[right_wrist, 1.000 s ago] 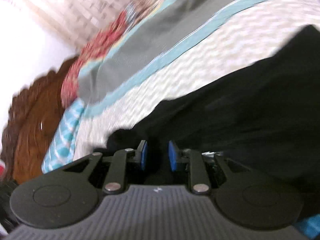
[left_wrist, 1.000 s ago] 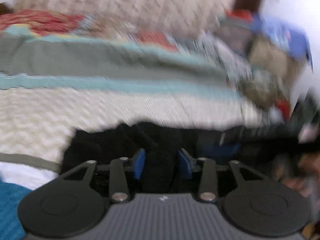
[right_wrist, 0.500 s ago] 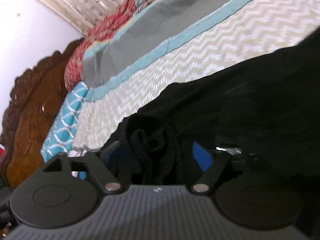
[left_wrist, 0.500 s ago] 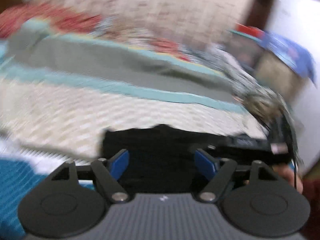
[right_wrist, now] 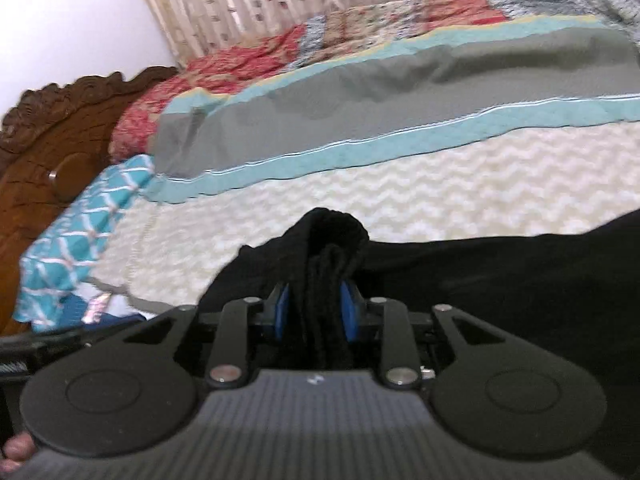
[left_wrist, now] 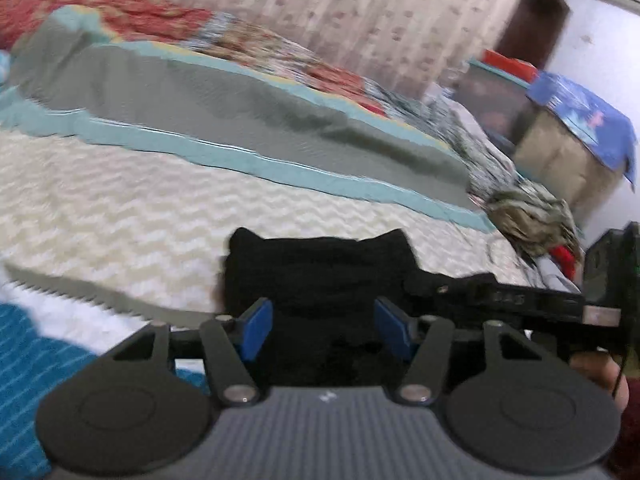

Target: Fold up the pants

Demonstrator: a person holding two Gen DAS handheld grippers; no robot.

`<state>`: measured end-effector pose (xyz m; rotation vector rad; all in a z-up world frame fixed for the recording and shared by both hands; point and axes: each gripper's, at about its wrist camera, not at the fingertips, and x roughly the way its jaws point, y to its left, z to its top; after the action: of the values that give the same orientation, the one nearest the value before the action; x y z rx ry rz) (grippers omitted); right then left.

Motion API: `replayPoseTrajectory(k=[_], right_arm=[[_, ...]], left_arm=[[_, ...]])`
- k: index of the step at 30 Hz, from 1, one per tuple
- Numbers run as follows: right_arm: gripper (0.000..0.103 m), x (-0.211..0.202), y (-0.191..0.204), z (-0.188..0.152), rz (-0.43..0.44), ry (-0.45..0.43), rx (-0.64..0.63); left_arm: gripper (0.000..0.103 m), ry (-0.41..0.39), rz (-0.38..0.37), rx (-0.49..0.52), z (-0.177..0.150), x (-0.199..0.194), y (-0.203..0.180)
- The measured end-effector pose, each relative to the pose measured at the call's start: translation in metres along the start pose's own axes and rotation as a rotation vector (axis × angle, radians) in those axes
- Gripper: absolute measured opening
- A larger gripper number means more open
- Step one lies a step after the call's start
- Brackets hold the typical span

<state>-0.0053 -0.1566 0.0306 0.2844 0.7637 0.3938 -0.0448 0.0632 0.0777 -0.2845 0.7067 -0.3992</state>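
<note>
The left claw point(left_wrist: 323, 330) has just been closing around a wide fold of the black pants point(left_wrist: 320, 276), but whether its blue pads press I cannot tell. The right claw point(right_wrist: 316, 312), also just closed, is clenched on a bunched edge, probably to lift both ends together. The pants lie on the bed point(right_wrist: 400, 192), long axis running sideways between the claws.

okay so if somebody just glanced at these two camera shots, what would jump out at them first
The black pants across the cream zigzag bedspread stand out first. The right gripper pinches a bunched fold of them; the left gripper straddles another clump. Behind runs a grey and teal blanket.
</note>
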Motion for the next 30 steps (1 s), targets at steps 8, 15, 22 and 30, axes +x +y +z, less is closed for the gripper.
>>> replayPoseTrajectory(k=[8, 15, 22, 30], right_arm=[[0.057, 0.012, -0.020, -0.011, -0.084, 0.065, 0.043], [0.057, -0.012, 0.005, 0.014, -0.008, -0.099, -0.033], [0.055, 0.044, 0.000, 0.005, -0.031, 0.086, 0.026], [0.063, 0.036, -0.027, -0.006, -0.084, 0.106, 0.133]], left_arm=[[0.055, 0.252, 0.125, 0.135, -0.037, 0.076, -0.021], [0.055, 0.137, 0.026, 0.059, -0.023, 0.037, -0.021], [0.055, 0.244, 0.083, 0.087, -0.043, 0.057, -0.012], [0.058, 0.222, 0.048, 0.028, -0.041, 0.047, -0.001]])
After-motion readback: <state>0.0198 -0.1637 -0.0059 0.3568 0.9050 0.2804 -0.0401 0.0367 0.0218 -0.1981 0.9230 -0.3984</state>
